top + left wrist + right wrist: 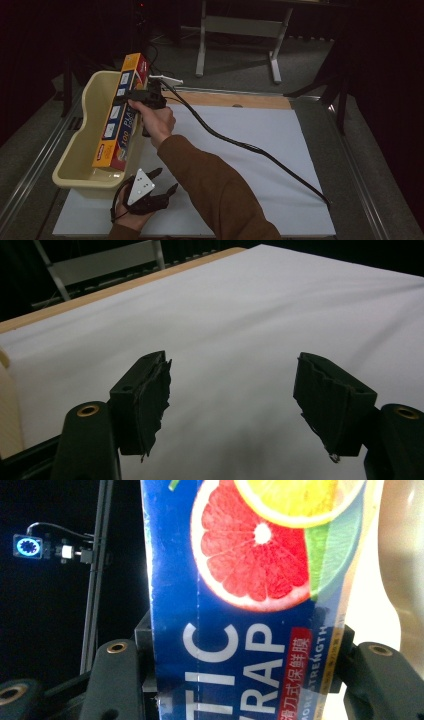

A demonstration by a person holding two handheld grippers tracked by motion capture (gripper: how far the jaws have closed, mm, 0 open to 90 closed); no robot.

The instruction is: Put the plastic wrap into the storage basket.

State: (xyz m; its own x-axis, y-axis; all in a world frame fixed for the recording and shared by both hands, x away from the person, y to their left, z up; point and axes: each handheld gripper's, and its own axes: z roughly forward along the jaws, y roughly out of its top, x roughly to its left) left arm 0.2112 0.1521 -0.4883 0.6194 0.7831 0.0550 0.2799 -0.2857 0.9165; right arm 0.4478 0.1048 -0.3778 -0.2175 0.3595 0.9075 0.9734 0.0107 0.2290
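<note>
A long plastic wrap box point(120, 112), blue, orange and red, lies tilted over the cream plastic bin point(85, 145), its near end low inside the bin and its far end raised above the far rim. My right gripper point(131, 95) is shut on the box near its middle. In the right gripper view the plastic wrap box point(250, 600) shows citrus pictures and stands clamped between the two jaws. My left gripper point(165, 181) rests open just in front of the bin's near rim. In the left gripper view the left gripper point(232, 390) holds nothing over the white table cover point(250, 315).
The white table cover point(250, 150) spreads to the right of the bin. A black cable point(250, 146) trails from the right gripper across it to the near right edge. A wooden strip point(235, 100) borders the table's far side, with a metal frame point(240, 30) beyond.
</note>
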